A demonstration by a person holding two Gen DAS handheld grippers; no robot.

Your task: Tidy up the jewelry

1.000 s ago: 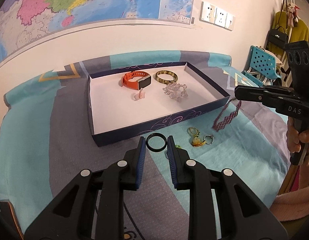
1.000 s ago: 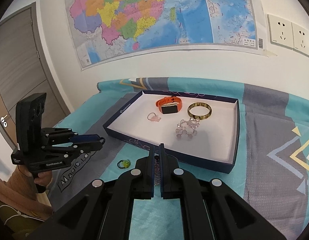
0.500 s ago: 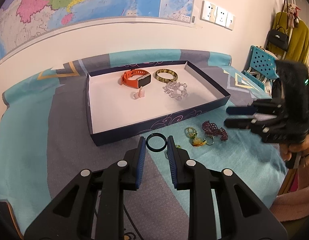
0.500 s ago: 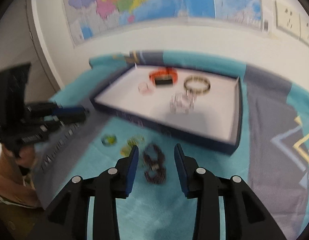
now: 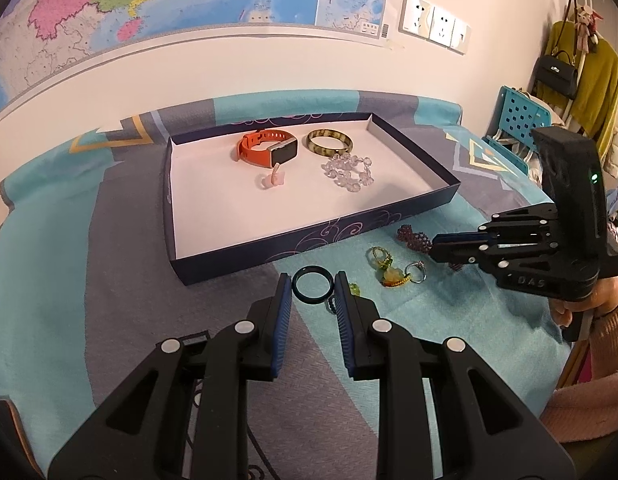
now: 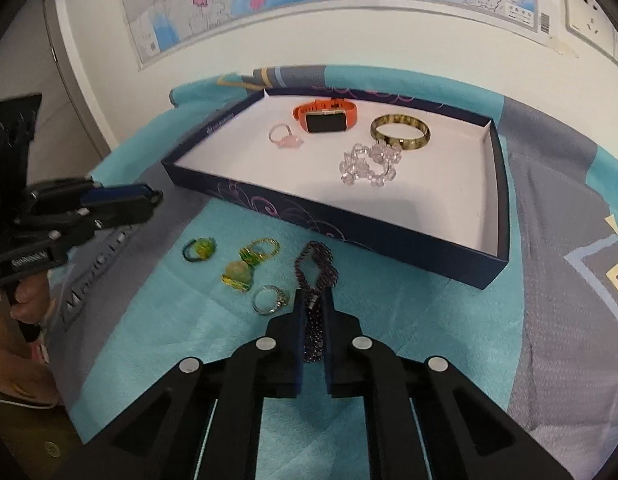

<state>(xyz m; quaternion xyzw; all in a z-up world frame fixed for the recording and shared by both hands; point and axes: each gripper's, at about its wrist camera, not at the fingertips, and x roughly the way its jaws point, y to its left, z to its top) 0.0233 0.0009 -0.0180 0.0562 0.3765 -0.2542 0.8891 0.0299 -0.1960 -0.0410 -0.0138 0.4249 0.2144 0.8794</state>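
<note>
A dark blue tray [image 5: 309,236] [image 6: 389,240] holds an orange watch [image 5: 267,150] [image 6: 325,116], a green bangle [image 5: 329,142] [image 6: 401,132], a clear bead bracelet [image 5: 349,172] [image 6: 369,164] and a pink ring [image 5: 271,178] [image 6: 283,138]. My left gripper [image 5: 311,284] is open around a black ring [image 5: 312,278] lying on the cloth. My right gripper [image 6: 312,304] [image 5: 435,244] has its jaws close on both sides of a purple beaded bracelet [image 6: 315,268] [image 5: 413,236] on the cloth.
Several small rings lie on the teal cloth before the tray: a green one [image 6: 199,250], gold-green ones [image 6: 259,250] [image 5: 381,256], a yellow charm [image 6: 237,274] [image 5: 393,276] and a silver ring [image 6: 269,300] [image 5: 415,272]. A blue chair [image 5: 517,116] stands at right.
My right gripper dropped the purple bracelet onto the cloth, opened, then came down and narrowed around it. My left gripper stayed around the black ring.
</note>
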